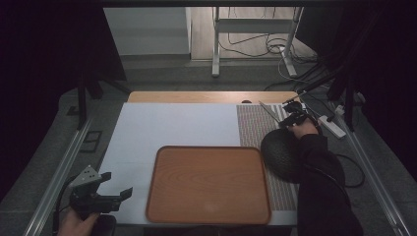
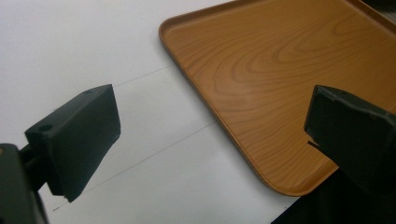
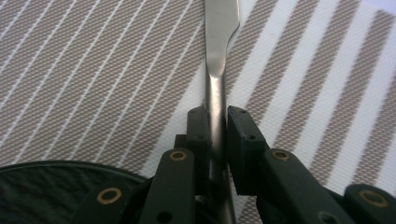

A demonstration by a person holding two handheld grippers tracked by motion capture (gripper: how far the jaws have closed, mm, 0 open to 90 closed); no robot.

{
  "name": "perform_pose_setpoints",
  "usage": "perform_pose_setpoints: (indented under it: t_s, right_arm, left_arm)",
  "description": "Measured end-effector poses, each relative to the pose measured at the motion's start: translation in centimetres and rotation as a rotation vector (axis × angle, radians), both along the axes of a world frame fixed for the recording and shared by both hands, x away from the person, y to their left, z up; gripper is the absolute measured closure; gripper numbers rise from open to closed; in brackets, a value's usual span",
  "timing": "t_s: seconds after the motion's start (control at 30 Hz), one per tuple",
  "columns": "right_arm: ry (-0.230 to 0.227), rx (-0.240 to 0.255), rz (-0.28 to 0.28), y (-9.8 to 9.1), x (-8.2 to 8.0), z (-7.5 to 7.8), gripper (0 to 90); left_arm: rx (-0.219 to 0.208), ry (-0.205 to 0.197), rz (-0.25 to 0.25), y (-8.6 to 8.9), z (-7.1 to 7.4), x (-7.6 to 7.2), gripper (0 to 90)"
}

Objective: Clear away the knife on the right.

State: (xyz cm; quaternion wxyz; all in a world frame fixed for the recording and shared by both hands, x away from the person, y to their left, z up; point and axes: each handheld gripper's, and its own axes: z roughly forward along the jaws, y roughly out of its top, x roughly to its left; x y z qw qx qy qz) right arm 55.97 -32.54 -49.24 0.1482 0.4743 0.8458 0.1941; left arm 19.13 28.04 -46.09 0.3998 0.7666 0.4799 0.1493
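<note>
White sheeting (image 1: 172, 125) is spread over most of the table, whose wooden far edge (image 1: 211, 97) is left bare at 12 o'clock. On the sheeting, toward 6 o'clock in the high view, a wooden tray (image 1: 209, 184) with rounded corners is laid; its surface is bare. In the left gripper view the same tray (image 2: 280, 84) is seen at 1 o'clock, its raised rim resting on the white sheet (image 2: 93, 46).

At 3 o'clock of the tray a striped placemat (image 1: 255, 125) is laid, brown and white, touching or just beside the tray's right edge. A dark, textured round bowl (image 1: 281, 155) is set on the placemat, close beside the tray's far right corner; its rim (image 3: 56, 170) is caught at 8 o'clock in the right gripper view. A dark sleeve (image 1: 322, 187) is brought in from 5 o'clock and passes beside the bowl.

The left gripper (image 1: 116, 185) is held at 7 o'clock over the near left corner of the sheeting, apart from the tray. Its jaws are spread wide with nothing between them, as the left gripper view (image 2: 210, 130) makes plain.

The right gripper (image 1: 293, 116) is held at 2 o'clock, beyond the bowl, over the far part of the placemat. Its jaws (image 3: 218, 140) are pressed onto the handle of a metal knife (image 3: 218, 46), which is pinched between them. The knife (image 1: 269, 110) is pointed toward 11 o'clock across the stripes (image 3: 93, 70); whether it is lifted off the placemat cannot be told.
</note>
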Motion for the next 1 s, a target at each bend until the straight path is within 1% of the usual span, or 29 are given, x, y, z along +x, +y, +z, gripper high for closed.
perform_pose_setpoints:
  t_s: [0.03,0.17,0.23,0.33,0.4,0.43,0.57,0.67,0.7,0.73,0.8,1.0]
  right_arm:
    - [-0.009,-0.007,-0.007,-0.2,0.0,0.0,80.1]
    - [-0.026,0.003,-0.025,-1.2,0.0,0.3,80.2]
    - [-0.046,-0.002,-0.033,-1.7,-0.1,0.6,80.2]
    - [-0.064,0.018,-0.049,-2.5,-0.3,0.9,80.2]
    - [-0.084,0.006,-0.062,-2.9,-0.4,1.2,80.2]
    - [-0.083,0.013,-0.063,-3.1,-0.4,1.3,80.2]
    - [-0.111,0.009,-0.078,-3.9,-0.6,1.7,80.2]
    - [-0.116,0.035,-0.092,-4.5,-0.8,2.0,80.2]
    - [-0.110,0.054,-0.097,-4.7,-0.8,2.2,80.2]
    - [-0.116,0.066,-0.098,-4.8,-1.0,2.4,80.2]
    - [-0.116,0.080,-0.095,-4.8,-1.2,2.7,80.2]
    - [-0.121,0.102,-0.069,-4.4,-1.8,3.4,80.2]
  left_arm:
    - [-0.001,0.000,0.001,0.0,0.0,0.0,3.7]
    - [-0.005,0.002,0.001,0.1,0.0,0.0,3.7]
    - [-0.005,0.000,0.001,0.1,0.0,0.0,3.7]
    - [-0.003,0.000,0.001,0.0,0.0,0.0,3.7]
    - [-0.004,0.002,0.003,0.0,0.0,0.0,3.7]
    - [-0.004,0.002,0.003,0.0,0.0,0.0,3.7]
    - [-0.005,0.001,0.004,0.1,0.0,0.0,3.8]
    - [-0.006,0.001,0.004,0.1,0.0,0.0,3.8]
    - [-0.006,0.002,0.005,0.1,0.0,0.0,3.8]
    - [-0.007,0.001,0.005,0.1,0.0,0.0,3.7]
    - [-0.007,0.001,0.004,0.1,0.0,0.0,3.7]
    - [-0.008,0.000,0.005,0.1,0.0,0.0,3.8]
